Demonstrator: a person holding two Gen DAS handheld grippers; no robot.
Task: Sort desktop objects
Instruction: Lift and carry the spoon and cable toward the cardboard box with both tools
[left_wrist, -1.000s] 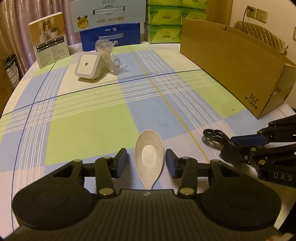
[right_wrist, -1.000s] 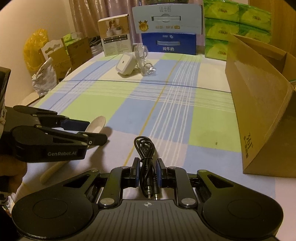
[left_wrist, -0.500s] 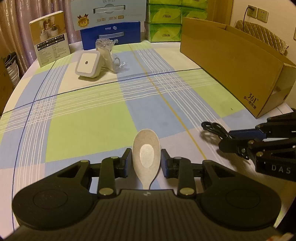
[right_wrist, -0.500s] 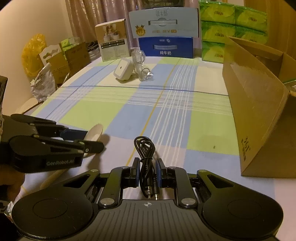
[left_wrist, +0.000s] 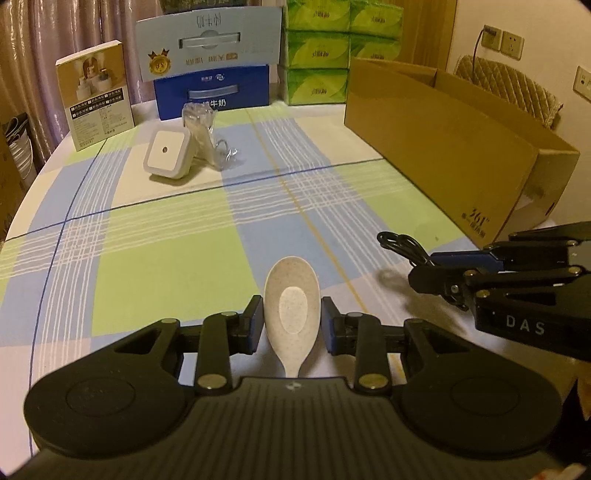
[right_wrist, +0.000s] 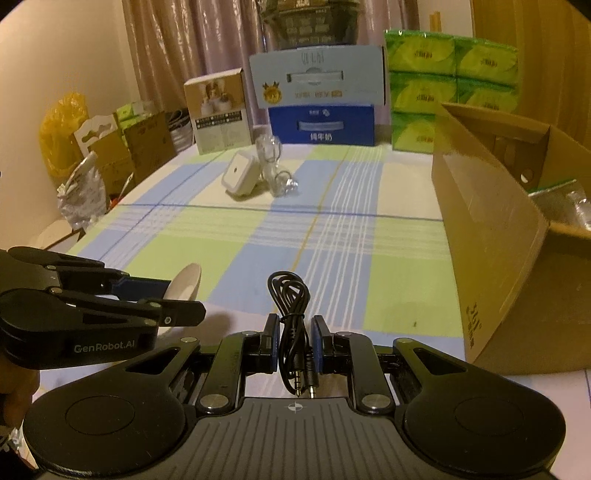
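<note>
The left tool (left_wrist: 291, 319) points forward over the checked surface (left_wrist: 155, 266), its blue pads clamped on the sides of the speckled spoon (left_wrist: 291, 306), bowl facing up and handle running back toward the tool body. To its right, the right tool (right_wrist: 294, 341) sits level at about the same height, its pads pinched shut on the coiled black audio cable (right_wrist: 293, 325), plugs hanging toward the camera. The open cardboard box (right_wrist: 491, 236) stands to the right. A white night light (left_wrist: 168, 153) lies far across the surface.
</note>
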